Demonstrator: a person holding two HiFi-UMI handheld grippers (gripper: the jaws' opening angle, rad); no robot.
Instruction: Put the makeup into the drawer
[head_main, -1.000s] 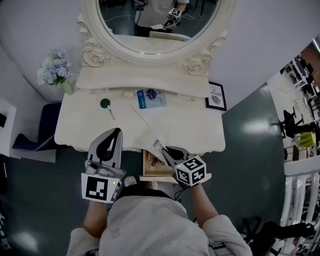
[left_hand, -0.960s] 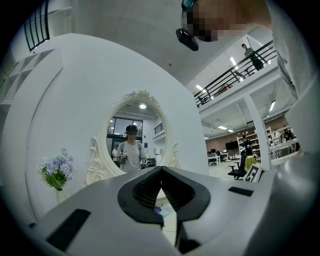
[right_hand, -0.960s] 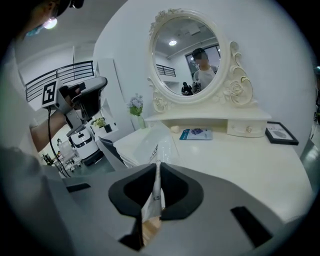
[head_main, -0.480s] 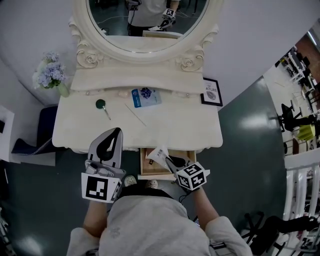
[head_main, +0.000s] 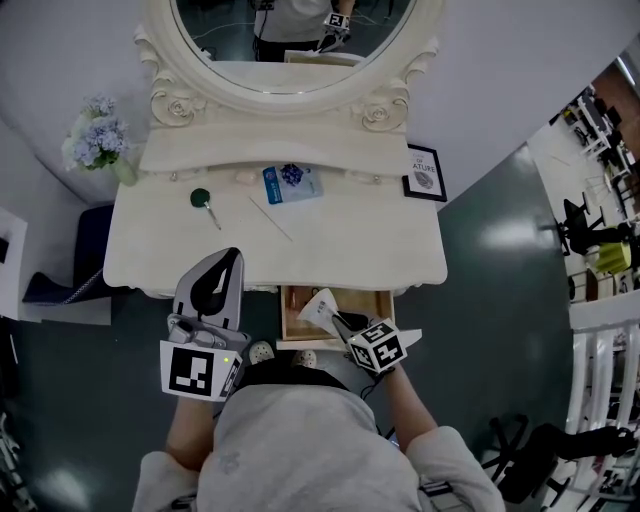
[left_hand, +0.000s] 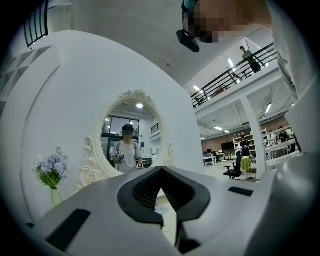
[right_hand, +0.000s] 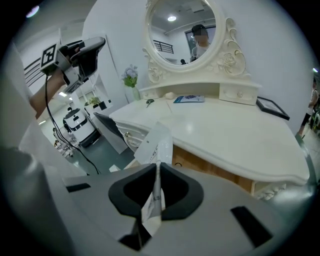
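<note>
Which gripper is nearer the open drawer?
Right. The right gripper holds a white sachet over the drawer; the left gripper hovers off to the drawer's left, at the table's front edge.

Bright even indoor light, soft shadows, strong fisheye warp w/ dark corners.

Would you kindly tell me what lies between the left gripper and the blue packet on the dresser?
In the head view, a thin stick lies slantwise on the dresser top between the left gripper and the blue packet.
</note>
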